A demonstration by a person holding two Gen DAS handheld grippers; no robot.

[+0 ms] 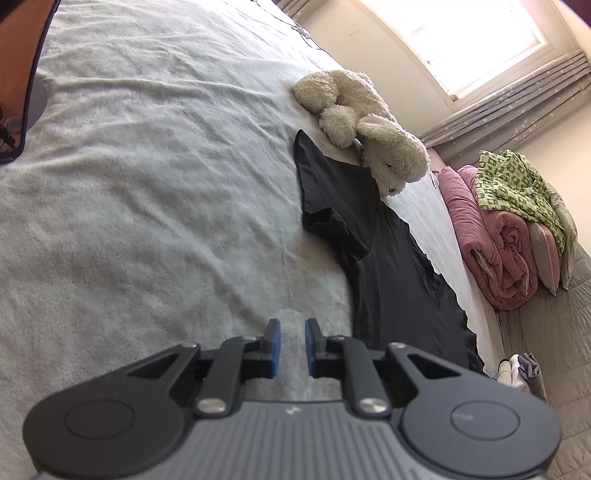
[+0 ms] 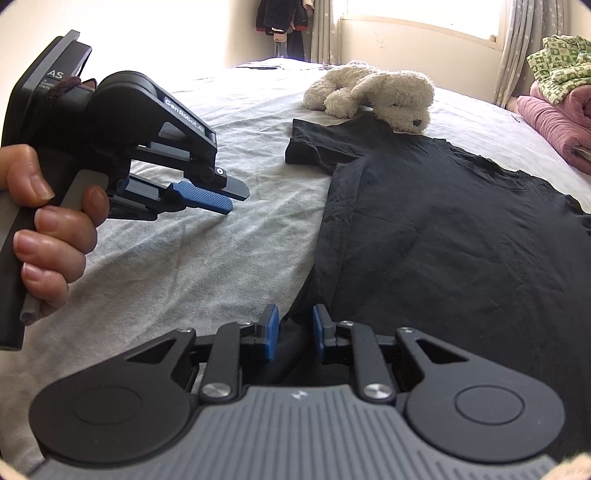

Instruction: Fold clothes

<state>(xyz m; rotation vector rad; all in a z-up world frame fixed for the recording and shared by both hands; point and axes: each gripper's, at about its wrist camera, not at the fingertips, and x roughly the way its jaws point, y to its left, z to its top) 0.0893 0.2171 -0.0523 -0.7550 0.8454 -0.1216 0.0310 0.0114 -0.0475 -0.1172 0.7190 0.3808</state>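
A black T-shirt [image 1: 388, 266] [image 2: 443, 221] lies spread flat on the white bed sheet [image 1: 147, 184] [image 2: 184, 251], one sleeve pointing left. In the right wrist view my right gripper [image 2: 295, 334] hovers at the shirt's near left corner. Its blue pads [image 2: 271, 332] stand apart and dark cloth shows in the gap, but the pads do not press on it. My left gripper [image 1: 293, 347] [image 2: 232, 197], held in a hand [image 2: 48, 229], hangs over bare sheet left of the shirt. Its jaws stand a narrow gap apart with nothing between them.
A white plush dog [image 1: 369, 122] [image 2: 380, 92] rests on the shirt's far edge. Beyond the bed's right side lie a rolled pink quilt [image 1: 498, 240] [image 2: 546, 122] and a green-checked cloth [image 1: 517, 181] [image 2: 557, 62]. Clothes hang in the far corner [image 2: 284, 22].
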